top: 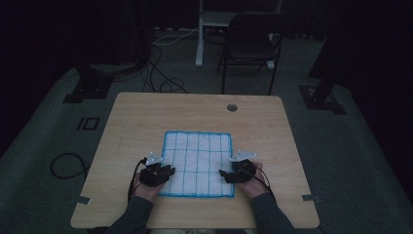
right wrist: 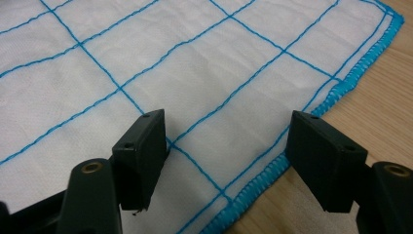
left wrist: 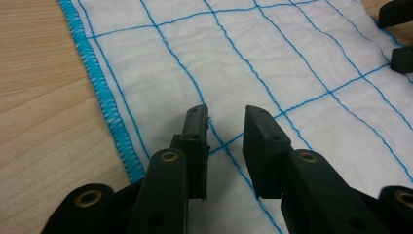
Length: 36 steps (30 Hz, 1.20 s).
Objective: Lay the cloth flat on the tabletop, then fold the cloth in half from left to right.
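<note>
A white cloth [top: 197, 163] with a blue grid and a blue stitched hem lies flat on the wooden table [top: 146, 117]. My left gripper [top: 169, 171] rests at the cloth's near left corner. In the left gripper view its jaws [left wrist: 226, 114] stand a little apart over the cloth [left wrist: 243, 58], with no fabric pinched. My right gripper [top: 222, 173] sits at the near right corner. Its jaws [right wrist: 226, 126] are wide apart, one over the cloth [right wrist: 170, 63] and one past the hem above bare wood. The right gripper's tips [left wrist: 395, 36] also show in the left gripper view.
A round cable hole [top: 232, 107] sits near the table's far edge. A folding chair [top: 251, 44] stands beyond the table. Cables [top: 68, 165] lie on the floor at left. Bare wood surrounds the cloth on all sides.
</note>
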Available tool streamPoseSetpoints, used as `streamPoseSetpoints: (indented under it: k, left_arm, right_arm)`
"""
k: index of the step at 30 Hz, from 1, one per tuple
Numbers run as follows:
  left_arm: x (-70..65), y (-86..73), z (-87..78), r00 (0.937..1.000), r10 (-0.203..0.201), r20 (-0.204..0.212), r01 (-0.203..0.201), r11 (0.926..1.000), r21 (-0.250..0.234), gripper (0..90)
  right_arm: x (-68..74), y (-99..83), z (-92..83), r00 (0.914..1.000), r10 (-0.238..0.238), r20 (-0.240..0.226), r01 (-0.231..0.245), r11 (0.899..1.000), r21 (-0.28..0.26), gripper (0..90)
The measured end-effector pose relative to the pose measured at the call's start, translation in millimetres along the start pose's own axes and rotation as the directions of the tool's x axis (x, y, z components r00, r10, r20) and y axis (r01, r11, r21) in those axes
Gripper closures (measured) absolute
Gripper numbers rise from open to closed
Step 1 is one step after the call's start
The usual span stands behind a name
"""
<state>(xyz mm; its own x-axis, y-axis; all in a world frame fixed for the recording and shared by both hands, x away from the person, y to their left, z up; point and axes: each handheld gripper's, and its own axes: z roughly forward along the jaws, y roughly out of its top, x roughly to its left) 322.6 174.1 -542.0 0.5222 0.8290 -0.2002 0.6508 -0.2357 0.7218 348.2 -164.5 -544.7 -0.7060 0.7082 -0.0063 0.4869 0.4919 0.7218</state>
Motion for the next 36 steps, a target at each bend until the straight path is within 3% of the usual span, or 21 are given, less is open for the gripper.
streamPoseSetpoints:
  k: [7,8,12,22,32,36]
  left_arm:
    - [-4.6,-1.7,-0.6,1.0,-0.003,-0.003,0.003,1.0,-0.008,69.8]
    - [-4.8,-1.5,-1.1,1.0,-0.001,-0.004,0.001,0.9999,-0.012,68.7]
    - [-1.1,0.5,-8.2,0.9989,-0.01,-0.047,0.007,0.9981,-0.061,63.8]
    - [22.2,-1.6,-11.8,0.9829,-0.117,-0.142,0.108,0.9917,-0.069,58.3]
    - [17.9,1.9,-1.7,0.9823,-0.09,-0.164,0.081,0.995,-0.059,55.9]
    - [8.8,4.3,4.6,0.9779,-0.027,-0.207,0.018,0.9989,-0.042,52.1]
  right_arm:
    - [-3.6,-1.9,0.6,1.0,0.006,0.006,-0.006,1.0,-0.013,27.4]
    - [-5.6,-2.6,1.0,0.9997,0.025,0.004,-0.025,1.0,-0.013,26.5]
    - [-7.1,-3.7,0.6,0.9996,0.027,0.008,-0.027,0.999,-0.019,26.3]
    - [-7.3,-5.5,0.7,0.9996,0.026,0.008,-0.026,0.999,-0.032,26.0]
    - [-5.6,-5.7,0.4,0.9992,0.035,0.016,-0.035,0.999,-0.034,26.5]
    - [-5.3,-5.8,0.4,0.9992,0.036,0.017,-0.035,0.999,-0.034,26.6]
